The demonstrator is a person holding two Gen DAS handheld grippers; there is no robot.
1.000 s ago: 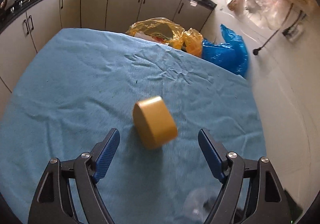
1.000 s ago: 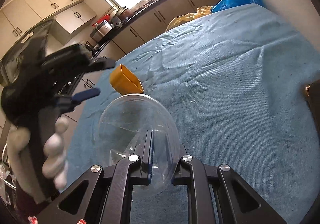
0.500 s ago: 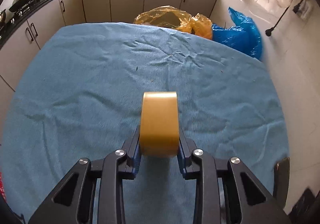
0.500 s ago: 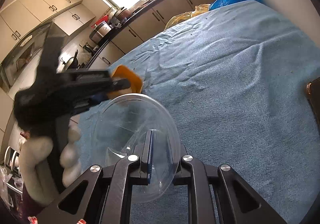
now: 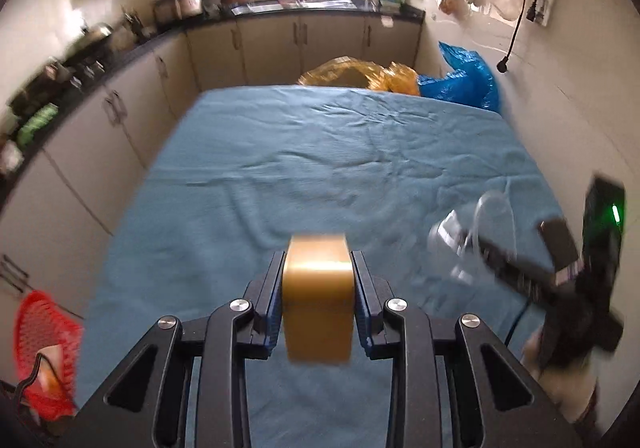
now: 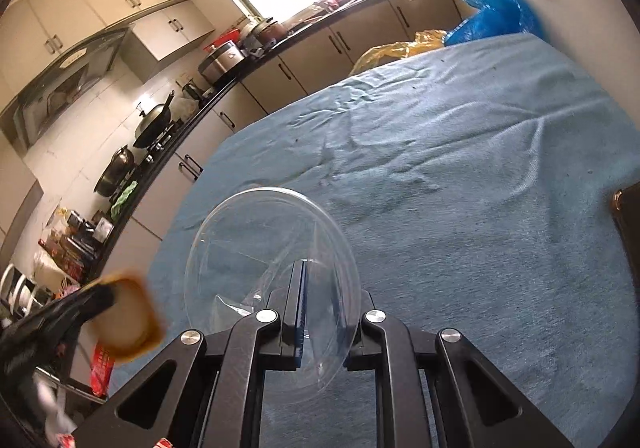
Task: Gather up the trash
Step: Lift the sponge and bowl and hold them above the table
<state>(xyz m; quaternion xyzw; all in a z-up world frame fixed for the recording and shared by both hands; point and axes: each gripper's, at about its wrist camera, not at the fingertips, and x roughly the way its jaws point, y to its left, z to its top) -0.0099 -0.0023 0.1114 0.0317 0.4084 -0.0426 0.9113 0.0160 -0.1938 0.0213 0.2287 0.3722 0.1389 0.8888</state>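
One yellow cup (image 5: 318,302) sits clamped between the left gripper (image 5: 318,298) pads, lifted above the blue cloth (image 5: 320,152). One clear plastic lid (image 6: 272,272) is pinched in the nearly shut right gripper (image 6: 324,312). Two bags, yellow bag (image 5: 356,74) and blue bag (image 5: 464,82), lie at twelve to one o'clock; one red basket (image 5: 42,352) at eight.

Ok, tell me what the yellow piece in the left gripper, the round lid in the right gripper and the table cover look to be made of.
Yellow piece: probably plastic, opaque mustard with a smooth, slightly glossy face; blur leaves it open.
Round lid: thin clear plastic; the cloth shows through it and its rim catches glints.
Table cover: woven or terry-like fabric, matte blue, creased and wrinkled.
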